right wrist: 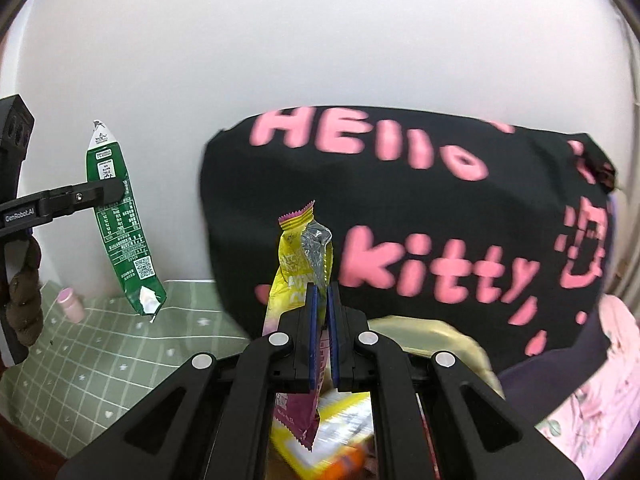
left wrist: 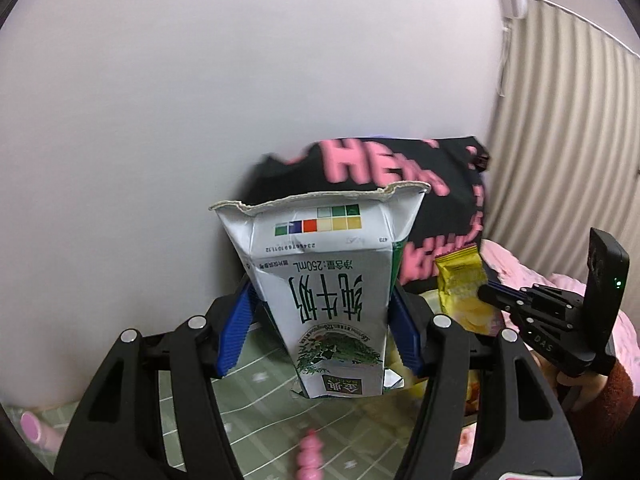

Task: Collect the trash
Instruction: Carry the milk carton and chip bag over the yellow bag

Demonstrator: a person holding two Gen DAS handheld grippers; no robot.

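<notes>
Green checked cloth [right wrist: 100, 356] below; left gripper [left wrist: 320, 304] clamping milk carton [left wrist: 324, 292], right gripper [right wrist: 322, 320] pinching (apparently crisp) wrapper [right wrist: 298, 256].

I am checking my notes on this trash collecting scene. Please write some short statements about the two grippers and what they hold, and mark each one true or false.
1. The left gripper holds a milk carton. True.
2. The right gripper is wide open and empty. False: it is shut on a yellow snack wrapper.
3. The carton's top is torn open. True.
4. The black bag has blue letters. False: they are pink.
</notes>
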